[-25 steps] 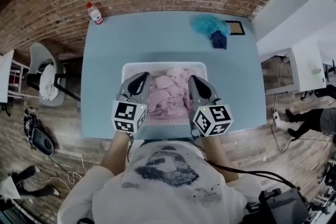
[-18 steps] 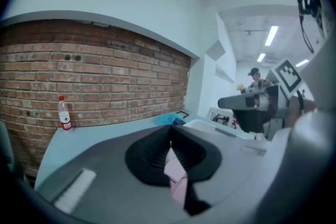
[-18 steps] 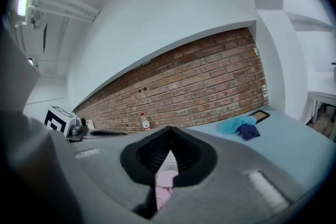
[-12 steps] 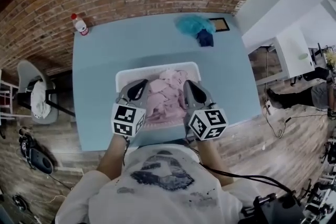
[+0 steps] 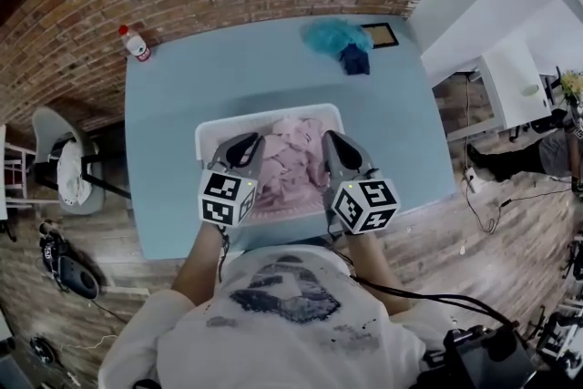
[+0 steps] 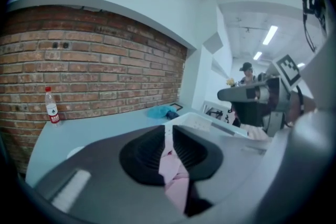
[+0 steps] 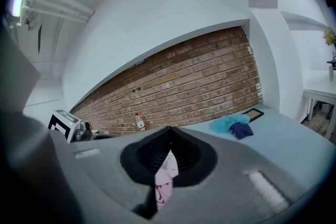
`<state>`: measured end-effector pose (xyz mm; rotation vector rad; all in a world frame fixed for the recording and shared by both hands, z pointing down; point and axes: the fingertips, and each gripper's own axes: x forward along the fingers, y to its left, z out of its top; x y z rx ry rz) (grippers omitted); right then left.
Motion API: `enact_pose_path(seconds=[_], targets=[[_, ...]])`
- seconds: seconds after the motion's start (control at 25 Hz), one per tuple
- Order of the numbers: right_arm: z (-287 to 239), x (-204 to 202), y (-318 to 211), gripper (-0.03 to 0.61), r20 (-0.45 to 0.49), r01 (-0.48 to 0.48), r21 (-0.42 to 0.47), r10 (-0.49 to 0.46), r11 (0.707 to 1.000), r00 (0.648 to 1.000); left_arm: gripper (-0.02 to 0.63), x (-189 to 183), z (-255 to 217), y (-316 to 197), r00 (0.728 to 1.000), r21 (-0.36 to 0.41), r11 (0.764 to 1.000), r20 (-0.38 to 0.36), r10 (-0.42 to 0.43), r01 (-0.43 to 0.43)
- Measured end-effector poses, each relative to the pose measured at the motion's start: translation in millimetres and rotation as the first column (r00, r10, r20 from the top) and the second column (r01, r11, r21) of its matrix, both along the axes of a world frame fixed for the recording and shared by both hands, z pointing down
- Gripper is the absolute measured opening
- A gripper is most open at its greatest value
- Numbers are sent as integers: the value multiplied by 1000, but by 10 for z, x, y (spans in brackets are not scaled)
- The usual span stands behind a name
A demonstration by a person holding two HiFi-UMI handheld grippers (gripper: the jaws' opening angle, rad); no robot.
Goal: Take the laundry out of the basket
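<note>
- looking down on a white laundry basket (image 5: 264, 115) that sits on the pale blue table (image 5: 173, 114), at the edge nearest me.
- pink laundry (image 5: 291, 164) fills it: pale pink, thin, crumpled in soft folds.
- my left gripper (image 5: 244, 144) is over the basket's left side, jaws closed on a strip of the pink cloth that hangs between the pads.
- my right gripper (image 5: 330, 144) is over the right side, pinched the same way on a pink fold.
- a teal cloth (image 5: 332, 35) touches a dark blue cloth (image 5: 354, 59) at the table's far end, well apart from the basket.
</note>
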<state>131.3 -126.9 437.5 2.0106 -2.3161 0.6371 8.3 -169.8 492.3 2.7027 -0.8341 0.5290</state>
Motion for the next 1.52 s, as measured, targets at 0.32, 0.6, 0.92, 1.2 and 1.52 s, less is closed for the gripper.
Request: enact_pose_path(seconds=[0.32,0.6,0.92,1.2,1.52], targets=[[105,181,-101,-3,28,17,-20,-17,1000,999,119,238,320,43,999,-119,992,36,32,-28],[180,322,-173,-3,42,29,-27,-28,999,999,332,426,723,87,990,-222,973,112,85,-59],[236,454,-223,-3,61,45,-35,-43,998,997,450,520,1040,100,974,-292,954,189,124,-65],[275,628,-239,-3,67,46,-46,-43,998,997,523,676,1304,128,969,-377,924,195,152,-69],[372,737,-254,-3,85,46,-58,-41,997,996,561,739,1638,163,955,-428,903,247,163,-43]])
